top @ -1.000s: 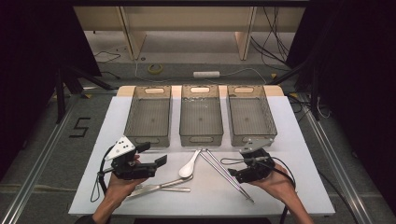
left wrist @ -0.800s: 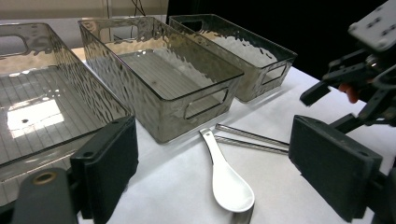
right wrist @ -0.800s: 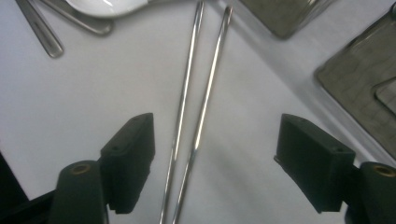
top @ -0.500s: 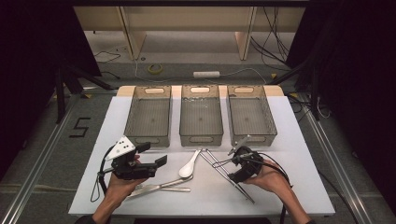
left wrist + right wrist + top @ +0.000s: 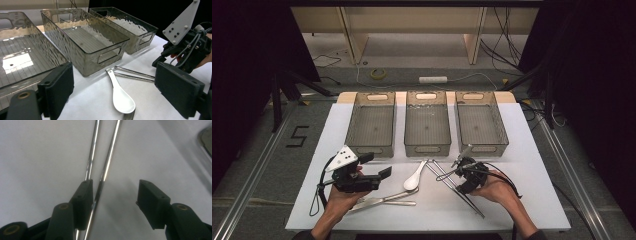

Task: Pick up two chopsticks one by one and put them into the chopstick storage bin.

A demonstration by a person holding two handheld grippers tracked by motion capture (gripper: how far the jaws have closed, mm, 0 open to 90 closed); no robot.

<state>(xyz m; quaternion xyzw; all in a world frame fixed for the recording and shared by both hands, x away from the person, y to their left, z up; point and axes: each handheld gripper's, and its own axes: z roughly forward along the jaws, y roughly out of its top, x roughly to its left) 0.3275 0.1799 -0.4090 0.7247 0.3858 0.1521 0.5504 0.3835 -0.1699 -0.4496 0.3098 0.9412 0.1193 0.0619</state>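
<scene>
Just in front of the three bins [image 5: 426,125] (all empty), the right gripper [image 5: 460,178] had been closing around the chopsticks [image 5: 100,160], jaws apart, nothing clamped; the left gripper [image 5: 379,167] stood apart, empty. Sorting remained undone.

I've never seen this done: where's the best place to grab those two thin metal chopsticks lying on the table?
Probably from straight above, across the chopsticks, near the end closest to the person, where the two rods almost touch. They lie flat and spread apart farther off. The right gripper has just been closing; one rod lies between its jaws, the other at its left pad, unpinched.
</scene>
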